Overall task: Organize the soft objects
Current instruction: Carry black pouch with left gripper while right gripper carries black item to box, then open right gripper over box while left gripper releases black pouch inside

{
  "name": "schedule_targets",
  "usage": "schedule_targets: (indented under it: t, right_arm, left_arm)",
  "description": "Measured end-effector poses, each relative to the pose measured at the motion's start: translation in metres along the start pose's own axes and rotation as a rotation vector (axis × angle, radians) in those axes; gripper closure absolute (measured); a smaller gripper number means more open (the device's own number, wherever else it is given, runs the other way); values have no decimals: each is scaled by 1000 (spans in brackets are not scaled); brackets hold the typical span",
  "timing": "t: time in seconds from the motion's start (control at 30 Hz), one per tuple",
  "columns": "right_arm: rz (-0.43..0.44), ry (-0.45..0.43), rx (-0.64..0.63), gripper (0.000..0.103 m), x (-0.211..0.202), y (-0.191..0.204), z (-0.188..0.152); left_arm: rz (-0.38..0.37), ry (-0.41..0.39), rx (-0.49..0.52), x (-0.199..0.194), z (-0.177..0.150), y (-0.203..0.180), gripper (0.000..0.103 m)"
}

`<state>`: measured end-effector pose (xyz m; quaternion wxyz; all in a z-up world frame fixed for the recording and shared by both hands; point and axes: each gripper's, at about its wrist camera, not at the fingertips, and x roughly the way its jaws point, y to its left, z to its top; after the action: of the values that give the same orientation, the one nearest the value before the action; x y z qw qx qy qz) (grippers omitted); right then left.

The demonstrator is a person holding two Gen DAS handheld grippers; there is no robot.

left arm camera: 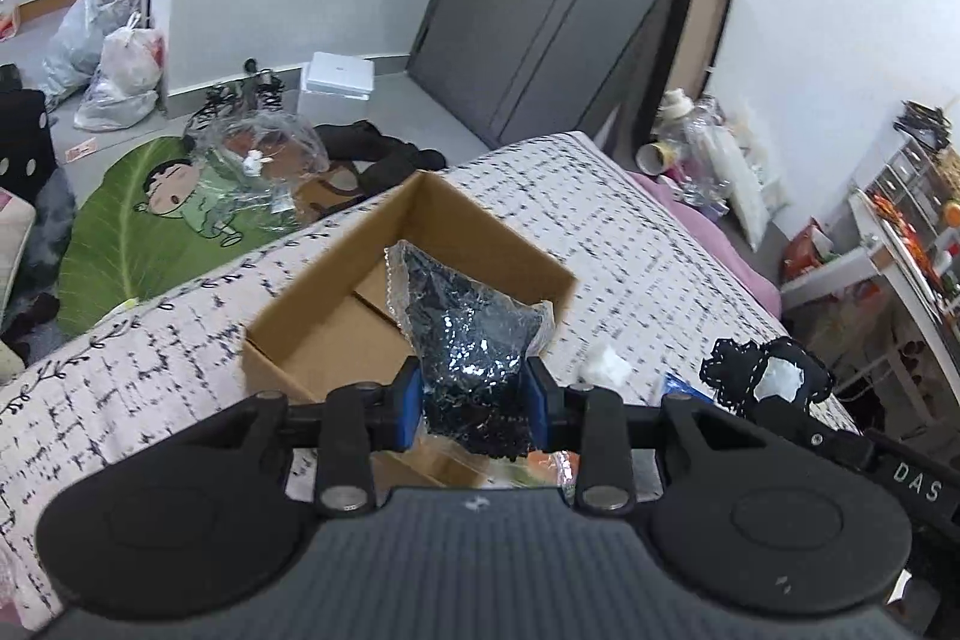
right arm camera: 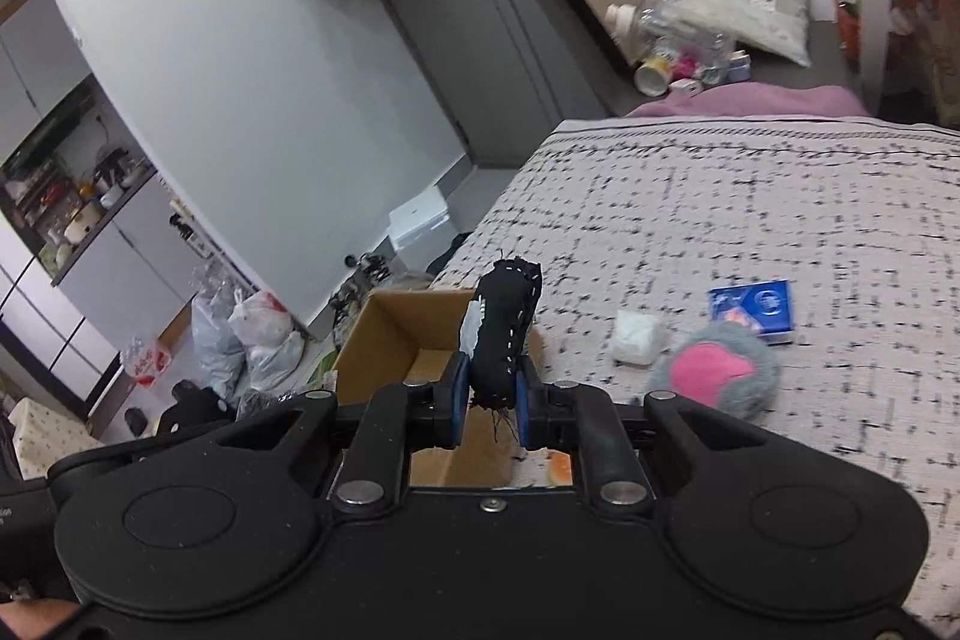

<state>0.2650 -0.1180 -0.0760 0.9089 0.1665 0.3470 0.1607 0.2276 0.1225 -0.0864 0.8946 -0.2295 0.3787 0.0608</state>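
Left tongs (left arm camera: 474,400) grip a crinkly clear bag of dark shreds (left arm camera: 474,328); right tongs (right arm camera: 489,394) pinch a black stitched fabric pouch (right arm camera: 504,328). Carry both over the open cardboard box (left arm camera: 336,292) just ahead before releasing.

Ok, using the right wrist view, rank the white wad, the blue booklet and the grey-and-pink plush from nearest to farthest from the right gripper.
From the right gripper, all lie on its right, on the bedspread:
1. White wad, just right of the box.
2. Grey-and-pink plush, further right; close to call with the wad.
3. Blue booklet, farthest right and back.
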Motion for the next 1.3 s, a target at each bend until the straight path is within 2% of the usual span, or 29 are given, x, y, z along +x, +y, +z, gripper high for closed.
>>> schedule_targets:
  t: [0.27,0.43,0.53,0.67,0.77,0.8,0.87,0.93,0.97,1.03,1.13,1.3]
  right_arm:
    - [36,49,-5,87,35,16,-7]
    - [56,78,-2,87,52,19,-14]
    - [64,103,-8,87,60,20,-19]
    - [84,131,-12,87,66,23,-23]
    - [115,151,0,84,69,25,-25]
    - [133,157,6,80,71,26,-26]
    - [155,174,25,65,72,24,-26]
    - [147,172,40,35,66,21,-24]
    - [138,153,41,30,60,19,-23]
    - [82,122,33,13,49,14,-19]
    - [-12,125,44,10,37,3,-11]
    - [-42,97,59,6,11,-23,2]
  left_arm:
    - [37,45,-12,25,17,18,69]
    - [59,66,16,38,21,21,68]
    - [57,63,59,42,20,18,63]
    - [83,54,57,41,19,18,53]
    - [95,42,42,35,22,19,49]
    - [101,36,40,32,23,19,49]
    - [110,24,41,27,25,19,45]
    - [122,17,41,22,26,17,40]
    - [125,13,41,20,27,15,38]
    - [127,-1,48,15,25,11,35]
    - [137,-13,59,11,23,3,26]
    - [167,-3,57,8,13,-9,24]
